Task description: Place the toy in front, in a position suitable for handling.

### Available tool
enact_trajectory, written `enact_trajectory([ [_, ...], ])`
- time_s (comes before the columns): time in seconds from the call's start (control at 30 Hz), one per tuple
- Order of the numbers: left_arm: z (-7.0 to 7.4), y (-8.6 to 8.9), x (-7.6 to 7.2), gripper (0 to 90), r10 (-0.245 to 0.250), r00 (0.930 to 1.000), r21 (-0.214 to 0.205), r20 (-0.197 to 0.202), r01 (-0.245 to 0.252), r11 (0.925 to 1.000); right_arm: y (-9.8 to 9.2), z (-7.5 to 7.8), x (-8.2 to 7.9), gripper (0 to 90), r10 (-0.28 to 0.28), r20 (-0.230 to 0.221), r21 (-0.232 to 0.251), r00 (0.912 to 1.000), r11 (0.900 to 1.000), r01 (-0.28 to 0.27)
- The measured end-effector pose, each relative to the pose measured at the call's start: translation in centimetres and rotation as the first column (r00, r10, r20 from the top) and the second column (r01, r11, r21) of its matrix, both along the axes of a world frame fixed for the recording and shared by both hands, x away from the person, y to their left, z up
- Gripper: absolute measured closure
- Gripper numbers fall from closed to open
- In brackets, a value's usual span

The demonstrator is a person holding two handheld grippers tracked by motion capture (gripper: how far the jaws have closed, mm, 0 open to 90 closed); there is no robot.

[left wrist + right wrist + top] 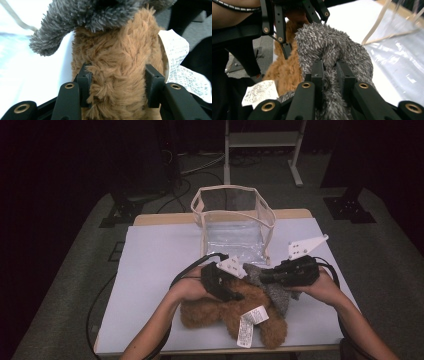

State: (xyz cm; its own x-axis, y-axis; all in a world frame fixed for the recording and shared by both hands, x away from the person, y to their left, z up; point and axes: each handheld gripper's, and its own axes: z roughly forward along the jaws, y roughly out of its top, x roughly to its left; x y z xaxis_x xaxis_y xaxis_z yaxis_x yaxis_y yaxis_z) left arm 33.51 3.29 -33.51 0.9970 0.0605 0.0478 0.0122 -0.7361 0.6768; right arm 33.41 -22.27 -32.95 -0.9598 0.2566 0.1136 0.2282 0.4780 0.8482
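A brown plush toy (210,312) lies on the white mat near the front edge, its white care label (250,322) spread beside it. My left gripper (234,292) comes in from the left and is shut on the toy; in the left gripper view its jaws (118,82) press into the brown fur (117,55) on both sides. A grey fuzzy piece (277,295) drapes over the toy's right side. My right gripper (262,276) is shut on it, and the grey pile (329,42) bunches between the pads in the right gripper view (329,72).
A clear plastic bag with beige trim (200,202) stands open at the back middle of the table, its mouth facing the toy. The white mat (155,265) covers the tabletop. A white frame (260,140) stands on the floor beyond the table.
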Motion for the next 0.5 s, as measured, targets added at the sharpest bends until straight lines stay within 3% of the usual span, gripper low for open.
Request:
enact_trajectory([
  [0.17,0.7,-0.5,1.0,52.9,0.04,0.9973,-0.012,0.061,-0.04,0.9991,0.3,1.7,0.9,77.5,-0.015,0.032,-0.01,0.9994,0.9998,0.015],
  [0.23,0.3,-0.5,1.0,51.5,0.046,0.9977,-0.01,0.05,-0.045,0.9989,0.5,1.8,1.2,77.6,-0.017,0.037,-0.019,0.9992,0.9997,0.018],
  [0.27,-0.2,-0.5,0.9,50.2,0.044,0.9981,0.001,0.042,-0.044,0.999,0.6,1.6,1.3,77.5,-0.014,0.034,-0.024,0.9993,0.9996,0.015],
  [0.37,-0.9,0.0,0.5,43.7,0.04,0.9989,-0.021,0.024,-0.04,0.999,1.1,0.1,1.1,77.5,0.009,0.013,-0.048,0.9999,0.9988,-0.008],
  [0.5,-0.6,1.3,0.0,35.7,0.06,0.9981,-0.036,0.013,-0.06,0.9976,0.8,-1.4,0.3,77.6,0.012,-0.009,-0.031,0.9999,0.9995,-0.012],
])
